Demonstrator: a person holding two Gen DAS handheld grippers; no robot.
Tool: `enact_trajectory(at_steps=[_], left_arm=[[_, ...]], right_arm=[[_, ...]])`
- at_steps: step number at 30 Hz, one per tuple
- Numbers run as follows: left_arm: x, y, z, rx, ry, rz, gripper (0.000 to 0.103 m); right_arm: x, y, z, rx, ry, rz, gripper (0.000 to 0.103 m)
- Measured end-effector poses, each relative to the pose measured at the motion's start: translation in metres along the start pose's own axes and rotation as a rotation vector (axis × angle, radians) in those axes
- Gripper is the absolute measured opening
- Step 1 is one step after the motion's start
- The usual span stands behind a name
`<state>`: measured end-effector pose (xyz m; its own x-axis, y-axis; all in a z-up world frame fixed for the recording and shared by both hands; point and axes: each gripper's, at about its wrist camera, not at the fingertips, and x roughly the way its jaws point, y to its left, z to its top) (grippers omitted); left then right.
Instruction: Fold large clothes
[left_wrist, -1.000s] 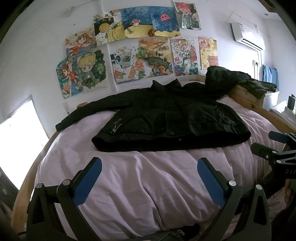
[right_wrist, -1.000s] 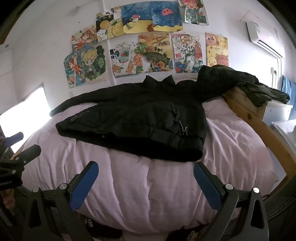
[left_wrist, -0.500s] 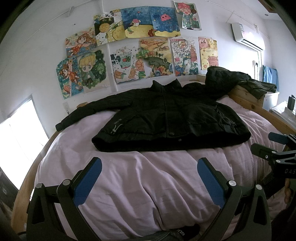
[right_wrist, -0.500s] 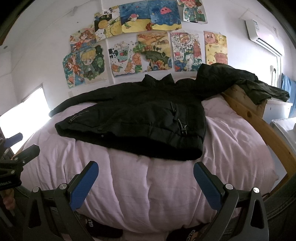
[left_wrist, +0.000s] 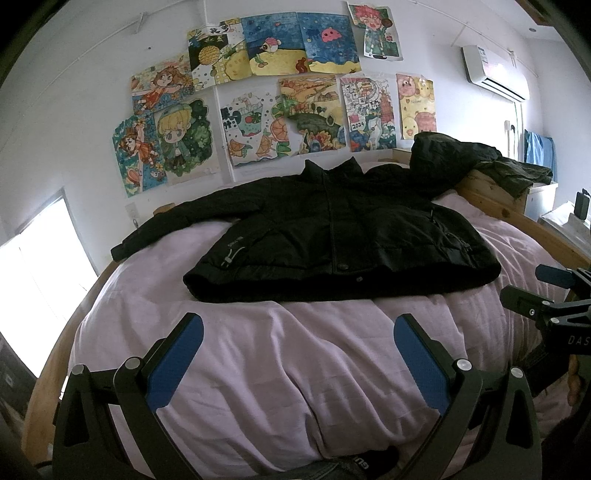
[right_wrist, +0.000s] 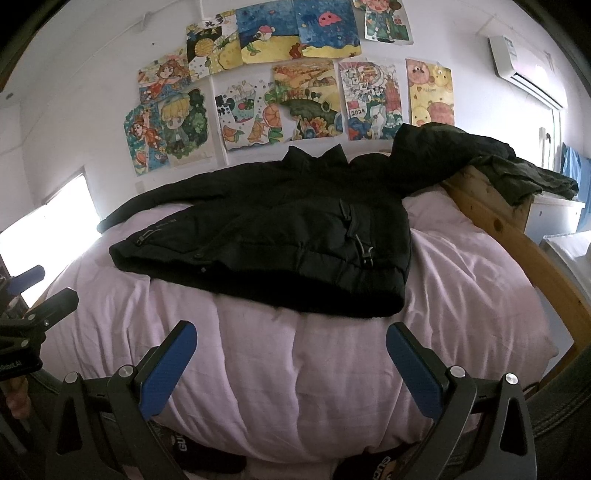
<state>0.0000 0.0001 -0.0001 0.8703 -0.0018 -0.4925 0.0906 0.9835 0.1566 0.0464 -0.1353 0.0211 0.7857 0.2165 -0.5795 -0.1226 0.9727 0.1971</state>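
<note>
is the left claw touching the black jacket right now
Apart. The left wrist view shows the left claw open above the pink bedding, with a bare strip of bedding between its fingertips and the hem of the black jacket.

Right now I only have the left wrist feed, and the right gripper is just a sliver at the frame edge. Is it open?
Observer: Yes. In the right wrist view the right gripper has its blue pads wide apart with nothing between them. Only the pink quilt lies beyond.
Operator: Anything on the jacket's right side that could snag?
Observer: A strap with a black buckle lies on top of the black jacket, near its right edge and a little above the hem.
</note>
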Motion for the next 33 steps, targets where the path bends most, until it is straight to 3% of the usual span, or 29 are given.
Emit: enact_trajectory(at_steps=[33], left_arm=[[0.0001, 0.0, 0.0, -0.001, -0.001, 0.0, 0.101]], right_arm=[[0.0038, -0.0042, -0.0028, 0.011, 0.009, 0.002, 0.103]])
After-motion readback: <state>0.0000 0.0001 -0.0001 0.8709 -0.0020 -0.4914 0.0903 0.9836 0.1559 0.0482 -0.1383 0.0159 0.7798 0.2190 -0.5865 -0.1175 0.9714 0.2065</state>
